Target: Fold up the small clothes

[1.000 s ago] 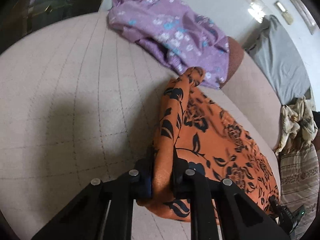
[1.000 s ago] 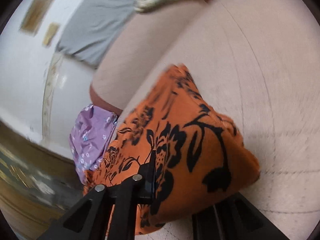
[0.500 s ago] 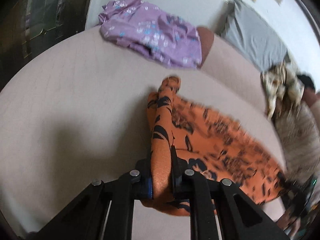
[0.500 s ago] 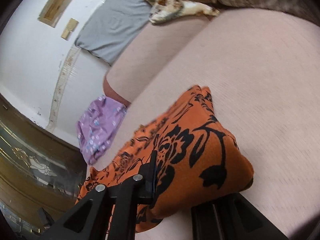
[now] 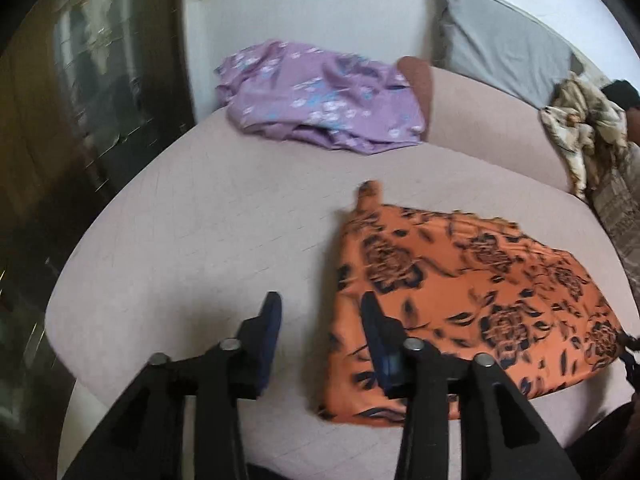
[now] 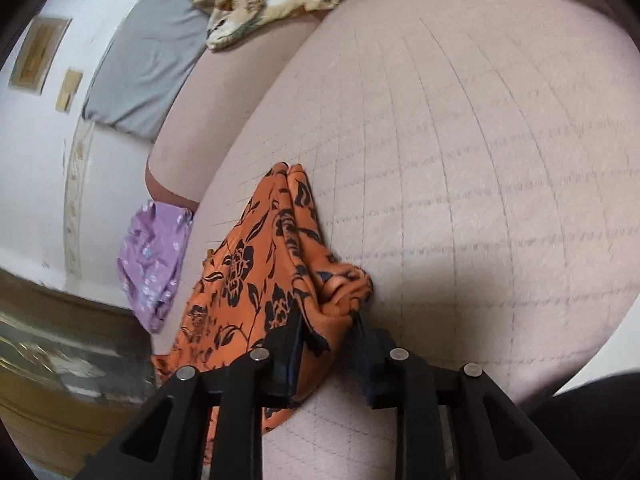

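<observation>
An orange garment with black flowers [image 5: 460, 300] lies folded on the pink quilted cushion [image 5: 220, 240]. My left gripper [image 5: 320, 312] is open and empty, raised just left of the garment's near left edge. In the right wrist view the same garment [image 6: 260, 280] bunches up between the fingers of my right gripper [image 6: 326, 320], whose jaws stand a little apart with the cloth's corner still between them. The grip itself is hidden by the cloth.
A purple flowered garment [image 5: 320, 96] lies at the cushion's far edge, also seen in the right wrist view [image 6: 154, 256]. A grey pillow [image 5: 504, 48] leans on the wall. A beige patterned cloth [image 5: 584, 128] lies at the far right. The cushion's left edge drops off.
My left gripper has opened, let go of the orange garment's edge and pulled back and up. The garment has dropped flat on the cushion. My right gripper's jaws have widened around the corner.
</observation>
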{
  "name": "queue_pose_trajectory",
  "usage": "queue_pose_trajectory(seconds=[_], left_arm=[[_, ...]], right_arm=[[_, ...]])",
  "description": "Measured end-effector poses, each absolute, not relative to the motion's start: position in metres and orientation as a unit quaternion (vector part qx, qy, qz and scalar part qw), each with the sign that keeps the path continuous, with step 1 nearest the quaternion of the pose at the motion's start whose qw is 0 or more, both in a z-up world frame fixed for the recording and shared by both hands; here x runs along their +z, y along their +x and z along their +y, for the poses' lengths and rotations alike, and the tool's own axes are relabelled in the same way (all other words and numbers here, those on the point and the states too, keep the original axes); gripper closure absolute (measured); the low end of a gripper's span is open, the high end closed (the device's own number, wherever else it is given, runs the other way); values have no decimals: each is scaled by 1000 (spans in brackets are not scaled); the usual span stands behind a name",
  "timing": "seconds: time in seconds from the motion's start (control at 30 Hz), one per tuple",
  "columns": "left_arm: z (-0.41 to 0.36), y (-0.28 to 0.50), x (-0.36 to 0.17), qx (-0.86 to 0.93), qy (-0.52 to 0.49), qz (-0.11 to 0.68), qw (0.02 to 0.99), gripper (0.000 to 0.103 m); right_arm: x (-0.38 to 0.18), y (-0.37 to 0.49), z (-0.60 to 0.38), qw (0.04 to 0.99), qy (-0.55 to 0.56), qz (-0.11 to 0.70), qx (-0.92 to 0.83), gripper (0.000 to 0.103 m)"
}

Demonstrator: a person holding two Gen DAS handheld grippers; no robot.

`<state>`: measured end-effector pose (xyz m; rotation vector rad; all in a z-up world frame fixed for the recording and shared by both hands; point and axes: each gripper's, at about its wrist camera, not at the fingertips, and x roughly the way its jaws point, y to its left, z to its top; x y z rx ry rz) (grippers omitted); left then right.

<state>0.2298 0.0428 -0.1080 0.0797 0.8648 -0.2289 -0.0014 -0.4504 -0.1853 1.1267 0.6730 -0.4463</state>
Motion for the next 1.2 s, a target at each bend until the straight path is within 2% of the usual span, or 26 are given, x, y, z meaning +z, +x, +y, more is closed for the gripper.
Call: queue_pose_trajectory(seconds=[0.1, 0.13, 0.17, 0.23, 0.33, 0.37, 0.43, 0.5, 0.53, 0.57, 0.7, 0.8, 0.83, 0.9, 1.1, 1.2], left_arm=[[13, 231, -121, -131, 53, 430, 892, 58], [7, 236, -127, -136, 54, 438, 887, 50], [1, 241, -139, -138, 55, 452, 880, 46], [-2, 248, -161, -124, 69, 481, 865, 46], [5, 268, -196, -94, 72, 555, 823, 44], [14, 274, -192, -100, 32, 560, 822, 44], [19, 284, -178, -94, 20, 550, 829, 44], [15, 299, -161, -90, 36, 521, 848, 43], [13, 306, -156, -89, 40, 513, 853, 43], [8, 318, -151, -90, 38, 506, 857, 43], [-8, 359, -157, -89, 34, 497, 862, 42], [-16, 393, -183, -54, 63, 499, 863, 42], [-16, 400, -197, -42, 73, 508, 857, 42], [-10, 406, -215, -25, 73, 529, 845, 38], [8, 383, -196, -33, 56, 514, 855, 38], [10, 351, -175, -60, 71, 491, 866, 38]], right_arm=[[-159, 17, -436, 808, 460, 299, -216, 77], [-151, 23, -432, 817, 441, 299, -220, 77], [-146, 28, -428, 822, 418, 311, -227, 77], [-150, 37, -431, 812, 401, 351, -239, 77], [-170, 29, -451, 772, 451, 383, -235, 77], [-179, 20, -462, 749, 486, 389, -228, 75], [-186, 2, -476, 724, 538, 377, -210, 71], [-183, -11, -486, 720, 554, 363, -208, 61], [-176, -20, -493, 723, 552, 357, -213, 40], [-171, -21, -494, 726, 552, 349, -214, 31], [-139, -35, -499, 765, 538, 291, -200, 31], [-126, -13, -493, 790, 515, 286, -170, 37], [-125, 3, -488, 797, 505, 291, -155, 43], [-126, 31, -482, 805, 492, 303, -133, 46], [-167, 105, -468, 814, 436, 355, -145, 47], [-206, 125, -474, 785, 416, 420, -186, 56]])
